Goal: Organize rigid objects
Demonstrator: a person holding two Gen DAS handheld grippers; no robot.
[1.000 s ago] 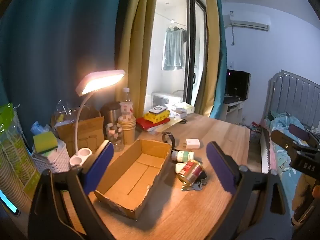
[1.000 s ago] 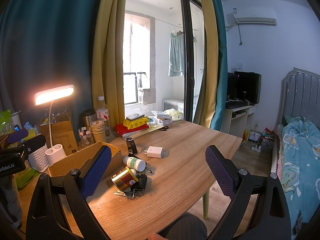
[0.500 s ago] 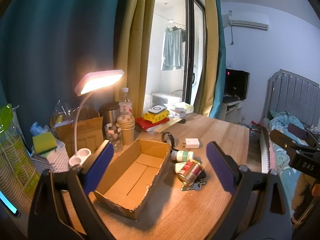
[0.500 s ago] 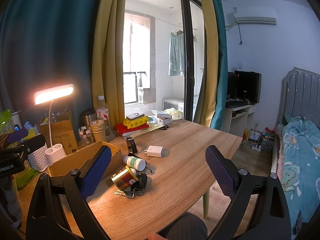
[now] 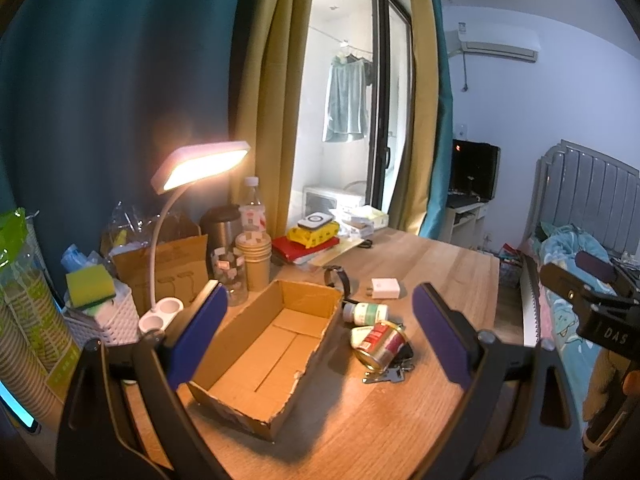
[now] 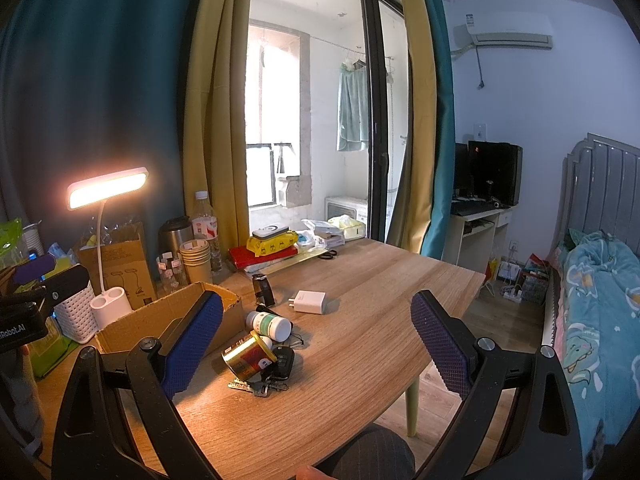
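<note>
The loose items lay in a cluster on the wooden surface [image 6: 360,344], just beside the open cardboard box [image 5: 264,352], which held nothing. Nearest the camera was a small metal can [image 5: 380,346] on its side, gold-rimmed with a red label, touching a white pill bottle [image 5: 366,313] with a green label, also lying down. Under and beside the can sat a black car key fob [image 6: 283,360] and a bunch of keys [image 6: 256,387]. A white charger block [image 6: 309,302] lay a little apart, and a black watch [image 5: 338,278] stood near the box's far corner.

The can and bottle looked stiff and light, but round and smooth, so likely to roll; a hold across the cylinder's middle would seem safest. The charger, flat-sided and matte, should be easy to pinch. The keys would probably dangle and shift.

The left gripper [image 5: 320,336] hovered over the box, and the right gripper [image 6: 316,340] hung above the cluster; the jaws of both, with their blue textured pads, stood wide and held nothing.
</note>
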